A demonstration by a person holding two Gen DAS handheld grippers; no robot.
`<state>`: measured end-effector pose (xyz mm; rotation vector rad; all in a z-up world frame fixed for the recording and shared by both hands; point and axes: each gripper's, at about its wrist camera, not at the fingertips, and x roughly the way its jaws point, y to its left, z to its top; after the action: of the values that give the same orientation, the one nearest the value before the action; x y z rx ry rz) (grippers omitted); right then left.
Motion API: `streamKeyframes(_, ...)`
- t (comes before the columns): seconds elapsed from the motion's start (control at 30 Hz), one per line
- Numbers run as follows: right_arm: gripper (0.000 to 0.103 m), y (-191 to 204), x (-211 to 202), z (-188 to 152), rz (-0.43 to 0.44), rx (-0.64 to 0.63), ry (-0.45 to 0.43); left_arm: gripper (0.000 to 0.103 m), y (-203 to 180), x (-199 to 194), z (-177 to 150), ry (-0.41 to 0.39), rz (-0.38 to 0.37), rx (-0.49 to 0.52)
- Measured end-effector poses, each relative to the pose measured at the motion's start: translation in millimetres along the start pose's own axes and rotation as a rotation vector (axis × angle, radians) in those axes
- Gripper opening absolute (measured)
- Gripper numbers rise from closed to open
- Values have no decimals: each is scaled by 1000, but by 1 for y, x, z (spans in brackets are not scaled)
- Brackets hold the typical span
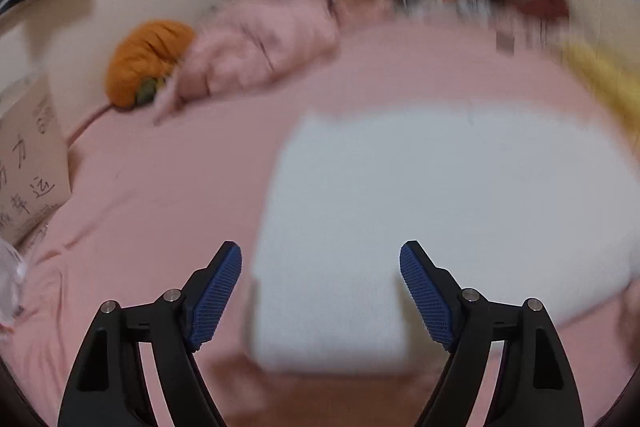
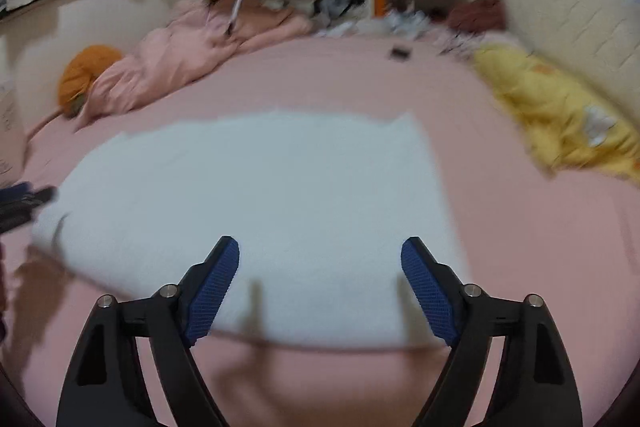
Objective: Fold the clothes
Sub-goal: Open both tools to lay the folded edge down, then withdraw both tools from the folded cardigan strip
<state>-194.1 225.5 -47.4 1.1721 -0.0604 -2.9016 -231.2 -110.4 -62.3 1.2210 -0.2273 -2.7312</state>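
Pink-sheeted bed (image 2: 520, 227) fills both views, with a cream padded headboard (image 2: 560, 23) along its right edge. On the bed's middle lies a pale blue-white cloth garment (image 2: 260, 195), flat and roughly rectangular, edges fairly square; judged partly folded, with further folds likely outstanding. A rumpled yellow blanket (image 2: 560, 115) sits near the right edge, a bunched pink quilt (image 2: 180, 63) at the far left, an orange pumpkin-shaped cushion (image 1: 148, 61) beside it. Left gripper (image 1: 320, 291) and right gripper (image 2: 320, 287) hover over the garment's near edge, jaws spread wide, nothing between the pads.
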Motion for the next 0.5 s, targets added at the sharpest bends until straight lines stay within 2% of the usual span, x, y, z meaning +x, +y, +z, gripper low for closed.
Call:
streamKeyframes(0.03,82,-14,9,-6,-37,54,46,82,0,10,-5,39,9,15)
streamKeyframes(0.1,82,-57,13,-15,-135,207,78,82,21,16,-10,77,-48,-51)
streamKeyframes(0.17,82,-98,8,-22,-178,332,102,87,44,8,-9,73,-3,-79)
streamKeyframes(0.2,82,-111,3,-22,-190,365,106,88,49,4,-9,62,39,-52)
streamKeyframes(0.3,82,-113,-30,-14,-261,316,43,87,66,-9,-8,59,261,32)
streamKeyframes(0.37,82,-97,-60,-5,-262,256,-33,86,89,-17,-7,64,305,-3)
streamKeyframes(0.47,83,-64,-92,-1,-218,140,-114,86,113,-55,-13,29,175,-131)
streamKeyframes(0.5,83,-48,-99,-1,-200,104,-133,86,112,-69,-16,14,135,-143)
